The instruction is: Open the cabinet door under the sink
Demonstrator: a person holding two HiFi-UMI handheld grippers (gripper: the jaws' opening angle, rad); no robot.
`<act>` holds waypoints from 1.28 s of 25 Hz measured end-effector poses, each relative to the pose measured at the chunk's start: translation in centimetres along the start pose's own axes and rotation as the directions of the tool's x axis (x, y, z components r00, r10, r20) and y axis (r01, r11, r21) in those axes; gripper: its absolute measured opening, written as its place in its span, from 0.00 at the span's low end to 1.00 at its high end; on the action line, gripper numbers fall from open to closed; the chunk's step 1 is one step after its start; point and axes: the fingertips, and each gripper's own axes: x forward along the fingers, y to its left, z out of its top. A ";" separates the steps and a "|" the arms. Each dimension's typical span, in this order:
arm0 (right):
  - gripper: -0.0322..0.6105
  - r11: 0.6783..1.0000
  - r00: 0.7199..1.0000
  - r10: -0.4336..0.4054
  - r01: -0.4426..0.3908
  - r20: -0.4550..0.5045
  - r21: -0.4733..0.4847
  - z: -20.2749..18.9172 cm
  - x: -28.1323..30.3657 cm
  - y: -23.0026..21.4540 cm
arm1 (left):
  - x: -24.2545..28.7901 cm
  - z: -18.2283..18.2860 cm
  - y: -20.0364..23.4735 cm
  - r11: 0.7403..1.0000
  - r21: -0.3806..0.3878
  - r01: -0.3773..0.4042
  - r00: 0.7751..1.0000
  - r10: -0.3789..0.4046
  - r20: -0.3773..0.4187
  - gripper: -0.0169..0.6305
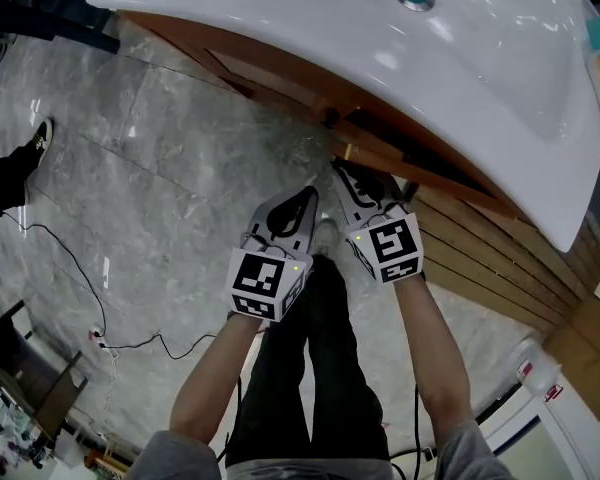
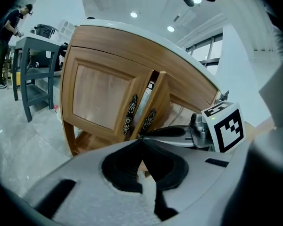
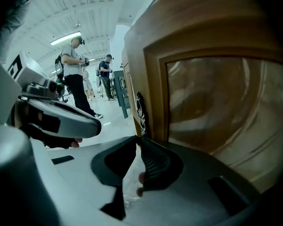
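A white sink (image 1: 380, 58) tops a wooden cabinet (image 1: 280, 80). In the left gripper view its left door (image 2: 101, 95) is closed and its right door (image 2: 161, 100) stands ajar, each with an ornate dark handle (image 2: 149, 119). My right gripper (image 2: 144, 134) reaches to the lower end of the ajar door's handle. In the right gripper view its jaws (image 3: 137, 142) are shut at the door's edge, just under the handle (image 3: 140, 112). My left gripper (image 1: 308, 196) hangs beside it, a little back from the doors, shut with nothing in it (image 2: 141, 141).
Grey marble floor (image 1: 160, 158) lies below, with a black cable (image 1: 80, 278) and a person's foot (image 1: 40, 138) at the left. A grey table (image 2: 35, 60) stands left of the cabinet. People (image 3: 75, 74) stand further back. Slatted wood (image 1: 480, 258) runs right of the doors.
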 end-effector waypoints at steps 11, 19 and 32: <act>0.11 0.999 0.999 -0.013 0.011 -0.036 -0.049 -2.0 -2.3 2.3 | -4.6 -2.9 -1.1 1.000 0.001 0.029 0.999 -0.029 0.020 0.04; 0.11 0.991 0.996 0.036 -0.046 -0.087 -0.122 -3.1 -3.9 4.0 | -6.9 -4.7 -1.7 1.000 -0.021 0.014 0.999 -0.013 0.032 0.04; 0.11 0.943 0.969 0.190 -0.226 -0.161 -0.245 -5.6 -6.4 6.3 | -7.6 -7.5 -4.5 0.992 -0.079 -0.101 0.992 0.107 0.070 0.04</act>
